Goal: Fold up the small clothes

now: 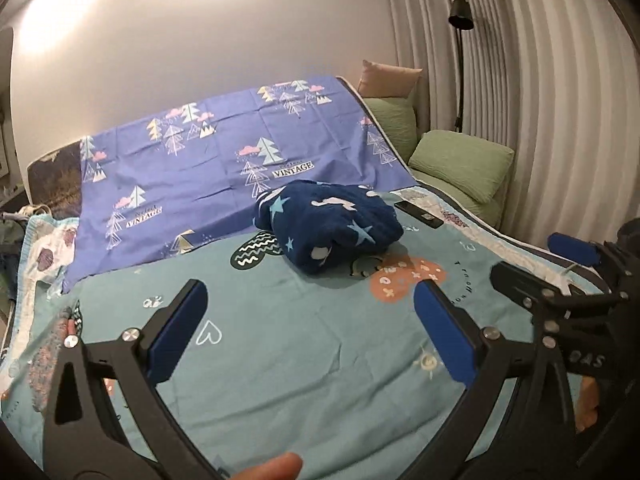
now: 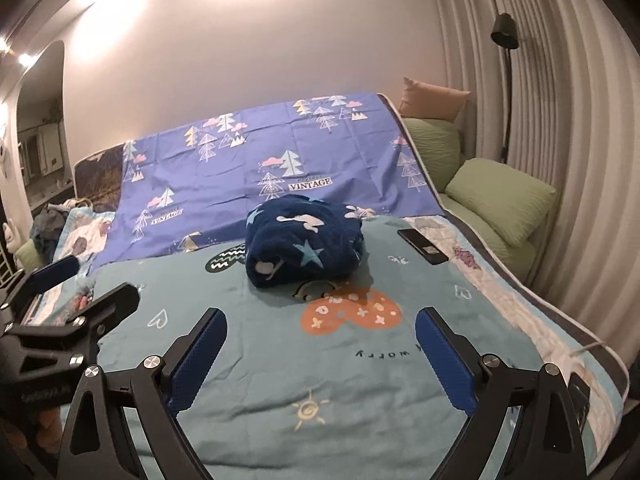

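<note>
A dark blue fleece garment (image 1: 330, 226) with stars and white shapes lies bundled on the teal bedspread (image 1: 280, 340); it also shows in the right wrist view (image 2: 304, 246). My left gripper (image 1: 310, 296) is open and empty, hovering over the bedspread a short way in front of the garment. My right gripper (image 2: 320, 322) is open and empty, also short of the garment. The right gripper shows at the right edge of the left wrist view (image 1: 560, 280), and the left gripper at the left edge of the right wrist view (image 2: 80, 288).
A purple sheet with tree prints (image 2: 260, 168) covers the far half of the bed. A black phone (image 2: 422, 252) lies right of the garment. Green cushions (image 2: 500, 196) and a floor lamp (image 2: 506, 80) stand at the right by the curtain. Clothes (image 2: 48, 224) pile at the far left.
</note>
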`<state>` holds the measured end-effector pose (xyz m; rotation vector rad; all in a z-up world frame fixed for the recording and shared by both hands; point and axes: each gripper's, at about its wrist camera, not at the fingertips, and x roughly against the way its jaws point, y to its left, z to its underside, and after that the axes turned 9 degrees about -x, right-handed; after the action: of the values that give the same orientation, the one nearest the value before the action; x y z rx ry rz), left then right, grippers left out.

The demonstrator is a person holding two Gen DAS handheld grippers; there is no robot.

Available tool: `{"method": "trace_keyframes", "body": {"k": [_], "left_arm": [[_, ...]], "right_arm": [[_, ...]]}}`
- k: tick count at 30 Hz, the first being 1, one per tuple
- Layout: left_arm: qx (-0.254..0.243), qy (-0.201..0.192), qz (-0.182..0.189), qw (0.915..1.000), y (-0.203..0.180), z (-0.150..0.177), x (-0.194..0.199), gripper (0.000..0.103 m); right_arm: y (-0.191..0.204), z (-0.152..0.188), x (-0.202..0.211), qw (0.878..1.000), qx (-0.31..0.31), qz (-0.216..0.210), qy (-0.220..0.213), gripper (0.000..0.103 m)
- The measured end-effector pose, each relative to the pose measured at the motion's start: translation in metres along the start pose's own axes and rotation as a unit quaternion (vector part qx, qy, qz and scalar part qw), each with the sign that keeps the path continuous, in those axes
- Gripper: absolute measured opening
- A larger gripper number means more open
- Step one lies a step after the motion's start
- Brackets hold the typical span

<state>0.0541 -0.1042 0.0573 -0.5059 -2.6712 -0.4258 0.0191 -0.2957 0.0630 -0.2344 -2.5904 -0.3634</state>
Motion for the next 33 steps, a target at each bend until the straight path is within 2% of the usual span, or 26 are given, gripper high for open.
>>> {"method": "trace_keyframes", "body": {"k": [6,17,33], "left_arm": [[0.009,-0.006,-0.004,0.9999,0.001,0.007,0.021,0.103],[0.023,0.002,0.002,0.9997,0.001,0.022,0.033,0.103],[0.039,0.000,-0.011,0.9992,0.003,0.025,0.041,0.103]], "right_arm": [[0.004,0.004,0.016,1.000,-0.002,0.014,-0.003,0.097],[0.015,0.012,0.043,0.999,-0.002,0.031,-0.026,0.097],[0.017,0.016,0.054,0.999,-0.014,0.020,-0.024,0.098]]}}
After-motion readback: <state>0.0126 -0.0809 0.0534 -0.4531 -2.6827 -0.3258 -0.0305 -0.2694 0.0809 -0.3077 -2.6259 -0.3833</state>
